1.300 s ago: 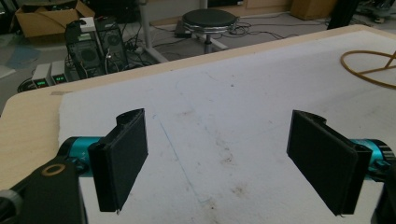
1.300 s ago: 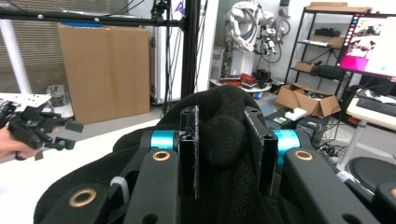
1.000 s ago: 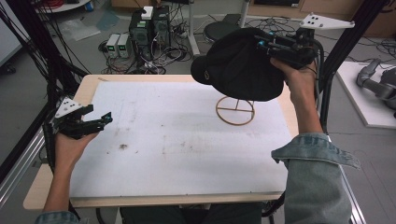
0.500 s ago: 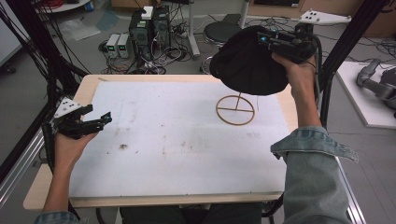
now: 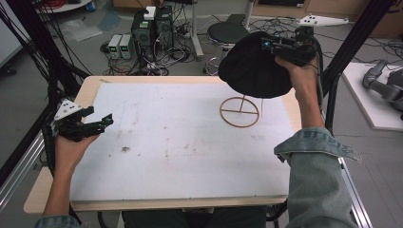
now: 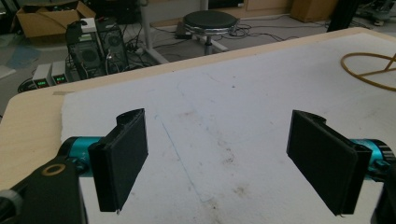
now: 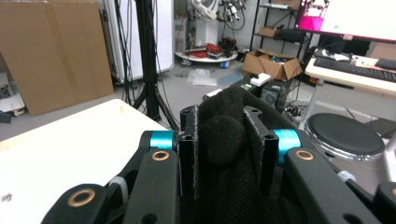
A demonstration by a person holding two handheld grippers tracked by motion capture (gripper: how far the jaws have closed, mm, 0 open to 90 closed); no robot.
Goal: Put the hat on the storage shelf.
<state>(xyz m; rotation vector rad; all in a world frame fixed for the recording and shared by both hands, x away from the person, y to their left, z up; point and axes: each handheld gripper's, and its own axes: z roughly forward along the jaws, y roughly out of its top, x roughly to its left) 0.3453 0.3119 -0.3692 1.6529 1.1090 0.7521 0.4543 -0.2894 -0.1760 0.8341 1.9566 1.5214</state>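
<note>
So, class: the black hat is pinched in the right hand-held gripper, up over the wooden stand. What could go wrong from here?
1. The right hand-held gripper pinches only a bunched fold of the black hat; it might slip out.
2. The hanging hat hides the top of the wooden stand, so it could snag or tip it.

Lab: computer towers (image 5: 152, 28), cable tangle (image 5: 166, 54), cardboard boxes (image 7: 273, 65)

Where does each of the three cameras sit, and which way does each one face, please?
High view: above the person's side, looking forward and down on the table; both forearms, left tool, right tool gripping the black hat.
Left gripper view: rides the left tool, jaws apart, facing across the table.
Right gripper view: rides the right tool, facing the room.
Shared: the wooden ring stand in the high and left gripper views.
</note>
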